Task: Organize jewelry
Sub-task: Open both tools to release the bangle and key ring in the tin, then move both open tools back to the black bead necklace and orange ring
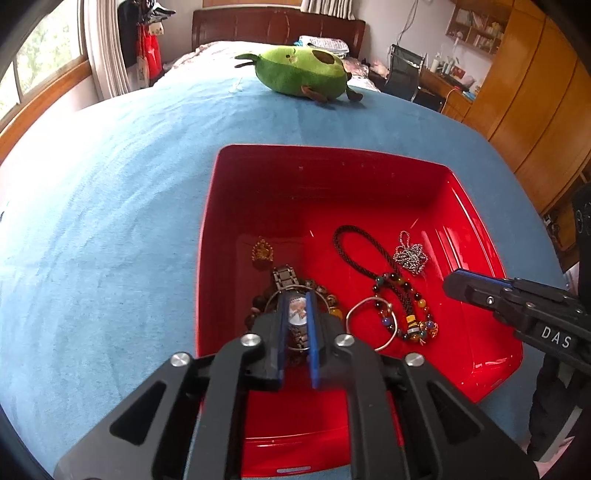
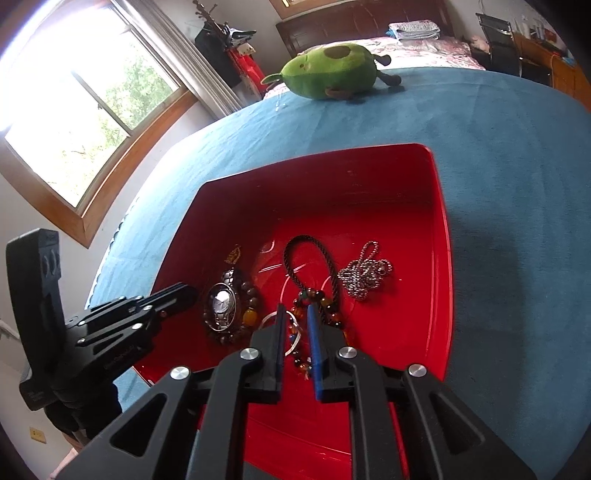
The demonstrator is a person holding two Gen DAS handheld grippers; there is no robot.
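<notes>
A red plastic bin [image 1: 325, 173] [image 2: 439, 221] sits on the blue bedspread and holds jewelry. A metal wristwatch [image 1: 286, 280] [image 2: 221, 304] lies on a brown bead bracelet at the left. A gold pendant [image 1: 262, 251] [image 2: 233, 254] lies behind it. A black cord with coloured beads [image 1: 391, 280] [image 2: 314, 258], a silver bangle [image 1: 369, 325] and a silver ball chain [image 1: 410, 254] [image 2: 364, 275] lie to the right. My left gripper [image 1: 295, 299] hovers over the watch, jaws slightly apart, empty. My right gripper [image 2: 295, 314] hovers over the beads, jaws slightly apart, empty.
A green avocado plush toy [image 1: 299, 72] [image 2: 332, 70] lies on the blue bedspread [image 1: 110, 221] behind the bin. A dark headboard [image 1: 277, 26], a window at the left, a desk with a chair [image 1: 402, 70] and wooden wardrobes [image 1: 535, 103] surround the bed.
</notes>
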